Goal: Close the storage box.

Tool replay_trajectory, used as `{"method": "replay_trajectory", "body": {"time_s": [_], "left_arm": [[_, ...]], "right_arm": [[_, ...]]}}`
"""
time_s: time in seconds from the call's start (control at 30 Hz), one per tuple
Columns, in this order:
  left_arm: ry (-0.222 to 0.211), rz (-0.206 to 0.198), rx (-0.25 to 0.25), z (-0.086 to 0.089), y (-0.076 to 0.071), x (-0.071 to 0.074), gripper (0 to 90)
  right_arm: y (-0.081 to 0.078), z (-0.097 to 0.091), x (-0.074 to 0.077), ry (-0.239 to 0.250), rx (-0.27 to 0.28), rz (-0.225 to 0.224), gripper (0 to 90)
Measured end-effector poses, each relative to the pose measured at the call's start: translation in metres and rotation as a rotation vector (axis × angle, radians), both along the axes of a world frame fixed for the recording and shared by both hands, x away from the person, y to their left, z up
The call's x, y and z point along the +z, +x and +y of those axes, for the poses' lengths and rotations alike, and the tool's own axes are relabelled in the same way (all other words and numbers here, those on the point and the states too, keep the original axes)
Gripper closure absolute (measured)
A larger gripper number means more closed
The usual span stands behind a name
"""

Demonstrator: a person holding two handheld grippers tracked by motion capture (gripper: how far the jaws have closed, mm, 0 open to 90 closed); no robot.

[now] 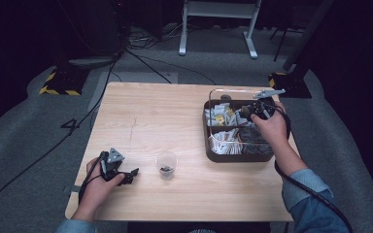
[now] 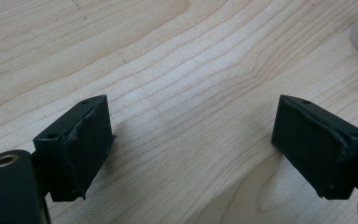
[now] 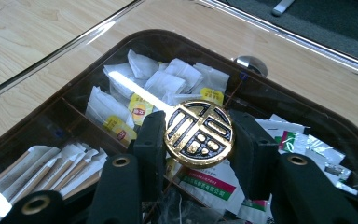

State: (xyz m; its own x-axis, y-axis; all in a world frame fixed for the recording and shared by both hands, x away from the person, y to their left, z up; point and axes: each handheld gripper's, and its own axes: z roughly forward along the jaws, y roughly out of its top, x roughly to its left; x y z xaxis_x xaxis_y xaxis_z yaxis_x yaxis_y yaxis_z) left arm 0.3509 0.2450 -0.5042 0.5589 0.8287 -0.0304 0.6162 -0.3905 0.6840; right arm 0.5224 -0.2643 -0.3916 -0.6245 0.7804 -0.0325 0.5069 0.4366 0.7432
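Gold-and-black round knob (image 3: 199,134) sits clamped between the right gripper (image 3: 200,140) jaws, atop the clear lid over the dark divided box (image 1: 208,145) of tea bags and sachets at the table's right. Left gripper (image 2: 191,135) rests w/ jaws apart, nothing in them, on bare wood near the small cup (image 1: 166,164) (dark bits inside). Step looks like lid handling; next probably needs a straight, level lift.
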Motion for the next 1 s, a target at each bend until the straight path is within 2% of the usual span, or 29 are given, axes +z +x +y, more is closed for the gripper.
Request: {"method": "replay_trajectory", "body": {"time_s": [0.27,0.47,1.0], "left_arm": [[0.000,0.000,0.000,0.000,0.000,0.000,12.3],[-0.001,0.000,0.000,0.000,0.000,0.000,12.3],[-0.004,-0.004,0.002,0.000,0.000,0.000,12.4]], "right_arm": [[-0.002,0.006,-0.015,-0.005,0.040,0.007,58.5],[-0.002,0.006,-0.024,-0.014,0.047,0.017,58.5],[-0.003,0.004,-0.033,-0.004,0.061,0.019,58.5]]}}
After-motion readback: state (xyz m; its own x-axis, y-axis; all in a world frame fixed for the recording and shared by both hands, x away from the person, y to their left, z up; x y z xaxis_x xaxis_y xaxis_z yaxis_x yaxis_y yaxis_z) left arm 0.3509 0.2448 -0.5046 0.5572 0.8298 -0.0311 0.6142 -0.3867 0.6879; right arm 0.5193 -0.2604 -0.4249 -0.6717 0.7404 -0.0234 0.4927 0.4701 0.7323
